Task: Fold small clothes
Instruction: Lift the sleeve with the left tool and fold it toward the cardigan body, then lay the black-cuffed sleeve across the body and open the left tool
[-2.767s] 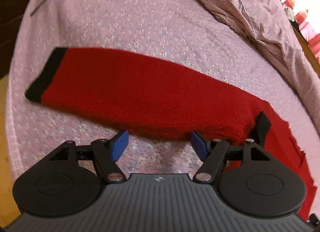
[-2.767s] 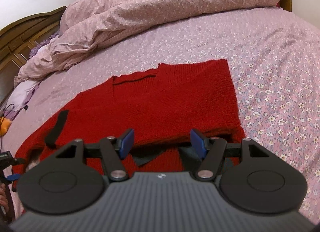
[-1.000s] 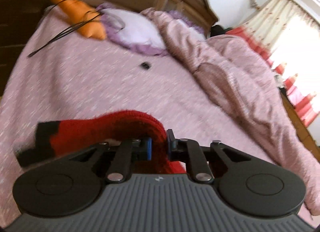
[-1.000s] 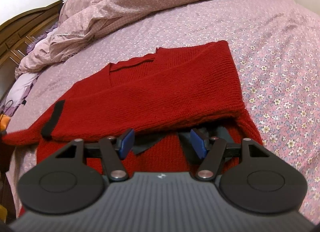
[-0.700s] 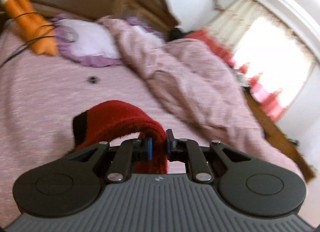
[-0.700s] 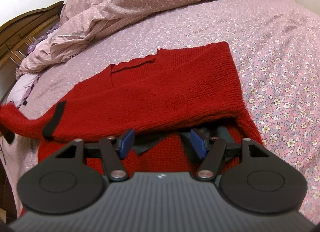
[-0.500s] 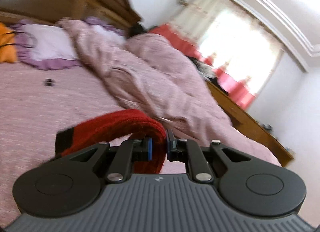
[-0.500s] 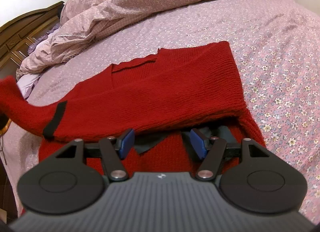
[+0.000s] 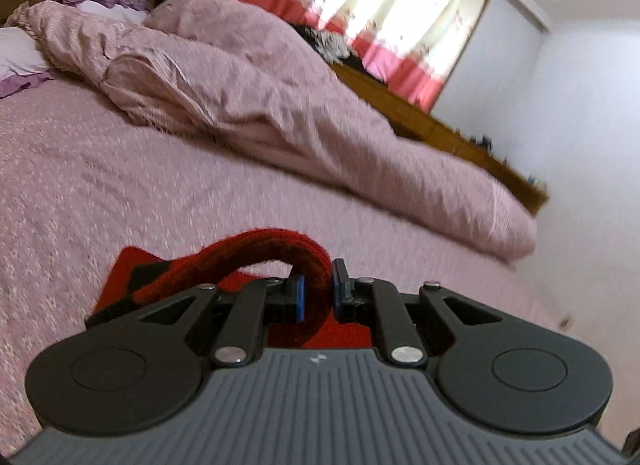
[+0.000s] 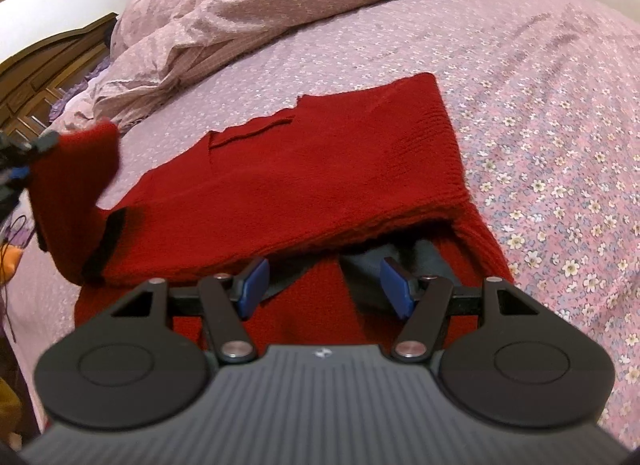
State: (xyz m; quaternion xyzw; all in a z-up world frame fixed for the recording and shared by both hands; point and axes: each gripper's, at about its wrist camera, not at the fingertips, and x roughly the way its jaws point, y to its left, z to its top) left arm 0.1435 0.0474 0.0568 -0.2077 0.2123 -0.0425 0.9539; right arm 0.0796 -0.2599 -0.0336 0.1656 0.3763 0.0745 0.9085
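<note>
Claw (image 9: 316, 293) on the left is clamped on the sleeve (image 9: 272, 249), its blue pads (image 9: 299, 299) pressed into the red knit from both sides, and that sleeve has just left the bed (image 10: 540, 113). A few seconds ago it lay stretched flat on the floral sheet with the left jaws wide apart above it; since then they have closed on it, lifted it and swung it round, so the left wrist view now looks across the bed at the duvet (image 9: 248, 105) and the curtains (image 9: 400, 17) instead of down at the sheet. My reading is that the second sleeve fold is half done: the sleeve is up and travelling in over the body, not yet laid down.

Going down in size, the bed carries everything, with the bunched duvet at its far side. The sweater (image 10: 304, 169) lies flat near the bed's near edge, its body spread out and one part already folded across it. In the right wrist view the raised sleeve (image 10: 76, 185) hangs at the left, arching up off the sheet, with its black cuff (image 10: 106, 245) touching the sweater's left edge.

Right claw (image 10: 324, 285) is spread wide and grips nothing; it hovers just above the sweater's lower edge, where a darker grey patch (image 10: 424, 257) shows under the folded layer. It has barely shifted over these seconds.
</note>
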